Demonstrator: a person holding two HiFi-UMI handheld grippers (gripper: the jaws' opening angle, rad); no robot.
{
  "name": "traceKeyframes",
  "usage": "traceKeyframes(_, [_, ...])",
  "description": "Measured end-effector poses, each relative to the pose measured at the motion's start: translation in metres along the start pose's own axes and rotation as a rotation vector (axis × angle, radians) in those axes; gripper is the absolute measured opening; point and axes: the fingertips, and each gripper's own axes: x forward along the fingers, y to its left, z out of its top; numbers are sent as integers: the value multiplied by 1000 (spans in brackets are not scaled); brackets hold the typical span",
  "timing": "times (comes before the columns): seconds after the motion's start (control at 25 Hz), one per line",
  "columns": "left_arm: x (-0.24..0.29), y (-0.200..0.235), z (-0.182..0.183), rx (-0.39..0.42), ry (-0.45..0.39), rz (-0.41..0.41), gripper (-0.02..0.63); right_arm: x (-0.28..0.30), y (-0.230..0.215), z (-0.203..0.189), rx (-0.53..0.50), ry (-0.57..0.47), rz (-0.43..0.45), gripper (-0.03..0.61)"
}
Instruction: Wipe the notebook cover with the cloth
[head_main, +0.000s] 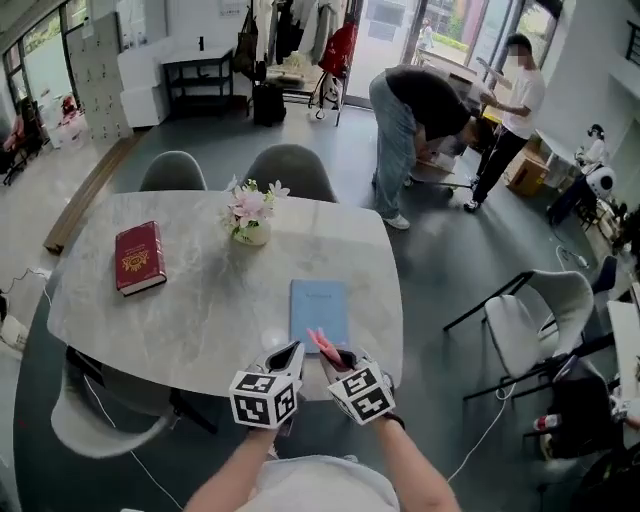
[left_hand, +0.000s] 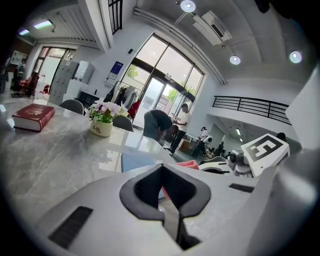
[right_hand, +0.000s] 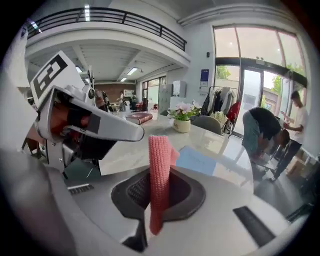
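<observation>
My right tool (head_main: 338, 358) is pinched tight on the pink cloth (right_hand: 159, 167), which stands up out of the jaws as a folded strip. My left tool (head_main: 289, 358) has its jaws pressed together with nothing between them. The pink seen past them in the left gripper view is the cloth in the other tool.

The blue notebook (head_main: 319, 311) lies flat on the desk (head_main: 200, 300), near the near edge and towards the right side. Its long axis runs near to far. It sits straight ahead of the right tool, on the far side, and the cloth tip is just at its near short edge. The left tool hovers close beside, off the notebook's near left corner.

I judge the wipe not yet begun. The right tool is the nearer one, and the move should be to lower the cloth onto the cover and push away along the long axis.
</observation>
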Motion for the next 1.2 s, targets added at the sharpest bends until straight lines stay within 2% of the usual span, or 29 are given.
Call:
traceKeyframes(0.24, [8, -41, 11, 60, -23, 14, 6, -48, -35, 6, 52, -112, -34, 15])
traceKeyframes(0.68, [6, -86, 29, 124, -70, 78, 7, -116, -77, 23, 137, -276, -18, 15])
traceKeyframes(1.2, [-4, -130, 44, 171, -99, 116, 6, -177, -100, 27, 168, -351, -12, 15])
